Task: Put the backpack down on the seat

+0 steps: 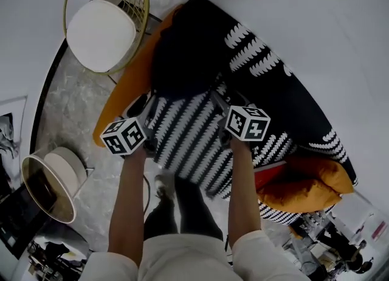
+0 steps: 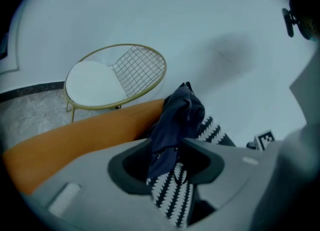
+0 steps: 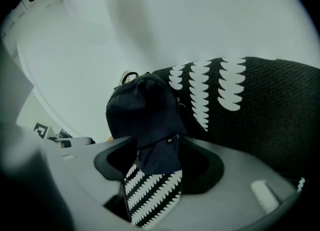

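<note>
A dark navy backpack [image 1: 182,42] lies slumped at the back of a sofa, on its black cover with white scallop stripes [image 1: 194,143]. My two grippers reach it from the front edge, each behind its marker cube. My left gripper [image 1: 146,106] holds a fold of the navy fabric [image 2: 182,115] that fills the gap in the left gripper view [image 2: 170,162]. My right gripper [image 1: 226,94] is shut the same way on a labelled flap of the backpack [image 3: 142,110] in the right gripper view [image 3: 157,157]. Striped cover [image 3: 250,105] shows beneath both grips.
An orange cushion [image 1: 130,85] runs along the sofa's left edge [image 2: 75,135], and an orange pillow [image 1: 304,185] lies at its right end. A gold wire chair with a white seat pad [image 1: 100,33] stands to the left [image 2: 95,82]. A round side table [image 1: 45,188] is at lower left.
</note>
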{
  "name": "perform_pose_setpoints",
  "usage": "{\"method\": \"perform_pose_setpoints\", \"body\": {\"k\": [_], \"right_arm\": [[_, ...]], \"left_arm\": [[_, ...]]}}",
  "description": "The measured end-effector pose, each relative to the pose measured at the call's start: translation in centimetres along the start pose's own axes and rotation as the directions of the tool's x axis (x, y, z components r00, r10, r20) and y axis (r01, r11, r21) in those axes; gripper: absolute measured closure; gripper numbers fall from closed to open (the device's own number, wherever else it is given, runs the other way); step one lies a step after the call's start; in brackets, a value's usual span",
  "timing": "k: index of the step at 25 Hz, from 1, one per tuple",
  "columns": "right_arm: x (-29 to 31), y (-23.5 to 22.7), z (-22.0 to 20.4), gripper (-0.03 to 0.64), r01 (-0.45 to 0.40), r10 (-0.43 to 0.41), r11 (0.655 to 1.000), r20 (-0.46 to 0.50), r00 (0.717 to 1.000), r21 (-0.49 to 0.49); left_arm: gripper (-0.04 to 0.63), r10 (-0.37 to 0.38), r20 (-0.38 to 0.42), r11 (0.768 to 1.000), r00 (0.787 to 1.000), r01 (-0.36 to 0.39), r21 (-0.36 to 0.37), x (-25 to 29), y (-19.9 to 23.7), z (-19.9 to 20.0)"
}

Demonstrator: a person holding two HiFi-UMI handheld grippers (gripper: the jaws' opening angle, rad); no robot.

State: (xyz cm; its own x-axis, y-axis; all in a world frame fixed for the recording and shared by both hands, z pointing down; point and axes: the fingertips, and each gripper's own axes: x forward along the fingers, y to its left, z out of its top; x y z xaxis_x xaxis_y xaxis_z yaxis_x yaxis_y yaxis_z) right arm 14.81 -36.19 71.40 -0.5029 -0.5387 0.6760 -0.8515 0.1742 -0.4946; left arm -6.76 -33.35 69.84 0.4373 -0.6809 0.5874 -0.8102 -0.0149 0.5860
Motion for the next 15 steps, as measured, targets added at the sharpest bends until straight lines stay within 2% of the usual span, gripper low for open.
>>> {"method": "perform_pose_setpoints", "body": {"k": [8,10,12,15], "right_arm": [[-5.3,5.4,-1.5,0.353,0.06,-0.059,0.998,0.025,0.998,-0.02],[-7.0,7.1,-1.9,0.353,0.075,-0.073,0.997,0.039,0.997,-0.031],[-9.0,8.6,-2.2,0.353,0.085,-0.084,0.996,0.057,0.995,-0.029],[-11.9,10.8,-3.4,0.353,0.091,-0.088,0.995,0.064,0.994,-0.032]], "left_arm": [[0.428,-0.039,0.004,0.995,0.999,0.038,0.089,-7.5,-0.3,0.3],[0.428,-0.04,0.001,0.989,0.999,0.039,0.142,-9.9,-0.5,0.2],[0.444,-0.033,0.012,0.973,0.999,0.029,0.227,-12.3,-1.1,0.3],[0.454,-0.053,0.07,0.955,0.996,0.031,0.295,-16.3,-2.4,0.8]]}}
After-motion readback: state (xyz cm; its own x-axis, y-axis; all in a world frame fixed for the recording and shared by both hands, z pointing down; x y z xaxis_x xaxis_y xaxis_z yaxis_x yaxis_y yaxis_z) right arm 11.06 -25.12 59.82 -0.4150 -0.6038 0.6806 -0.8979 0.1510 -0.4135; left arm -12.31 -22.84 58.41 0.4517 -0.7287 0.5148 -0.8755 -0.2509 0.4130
